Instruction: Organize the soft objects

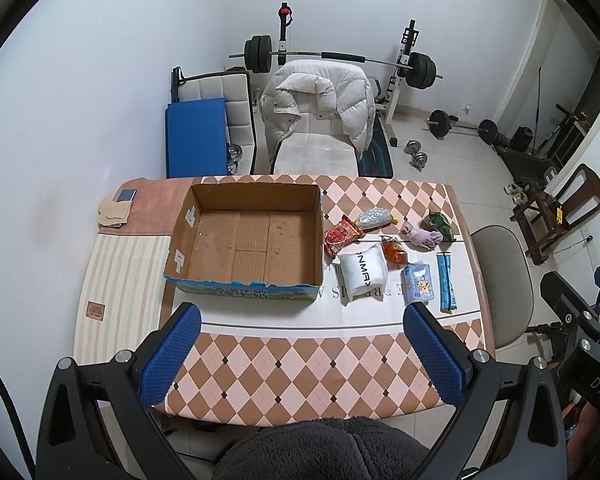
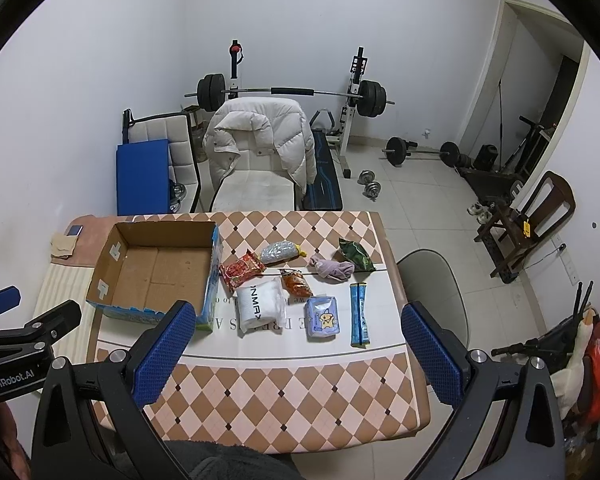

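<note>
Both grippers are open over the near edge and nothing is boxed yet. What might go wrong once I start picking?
1. The red snack bag lies right against the cardboard box and the white pouch; wide jaws may catch a neighbour.
2. The thin blue stick pack lies flat, so the jaws may slip over it.
3. The purple cloth is loosely bunched and could trail during lifting.

I note the box [image 1: 244, 236] is matt, rough corrugated cardboard. The worktop [image 1: 300, 364] cover looks smooth with a slight sheen. Snack packets [image 1: 342, 236] are glossy film. My fingers [image 2: 162, 354] carry blue textured pads on black plastic.
</note>
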The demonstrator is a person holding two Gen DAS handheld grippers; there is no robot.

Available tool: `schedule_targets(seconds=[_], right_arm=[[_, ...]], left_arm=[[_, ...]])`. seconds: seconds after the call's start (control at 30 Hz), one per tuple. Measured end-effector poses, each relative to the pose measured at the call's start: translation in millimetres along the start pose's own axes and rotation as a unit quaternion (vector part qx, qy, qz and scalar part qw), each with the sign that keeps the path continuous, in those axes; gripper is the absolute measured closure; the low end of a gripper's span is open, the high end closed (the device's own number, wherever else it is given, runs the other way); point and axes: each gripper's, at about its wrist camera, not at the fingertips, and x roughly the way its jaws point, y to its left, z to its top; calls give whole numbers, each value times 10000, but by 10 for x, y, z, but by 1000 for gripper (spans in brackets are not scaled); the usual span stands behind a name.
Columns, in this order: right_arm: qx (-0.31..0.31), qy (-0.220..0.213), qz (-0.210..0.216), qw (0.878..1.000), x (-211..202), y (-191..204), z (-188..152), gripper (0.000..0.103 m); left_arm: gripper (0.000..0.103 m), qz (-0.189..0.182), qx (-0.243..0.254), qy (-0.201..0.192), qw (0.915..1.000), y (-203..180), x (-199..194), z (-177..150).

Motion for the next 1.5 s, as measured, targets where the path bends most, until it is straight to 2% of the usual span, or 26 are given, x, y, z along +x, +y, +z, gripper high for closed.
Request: schedule_targets(seconds=[1.23, 1.33, 1.5], right_arm=[[70, 25, 94, 9999, -24, 21, 35, 0], [209, 166, 165, 9995, 102, -70, 95, 0], [476, 709, 160, 9962, 751, -414, 127, 0]], left_arm=[[0, -29, 25, 59, 10000, -48, -6, 14], [0, -68, 81, 156, 9998, -142, 153, 108], [0, -140, 254, 764, 9967, -448, 927, 342]])
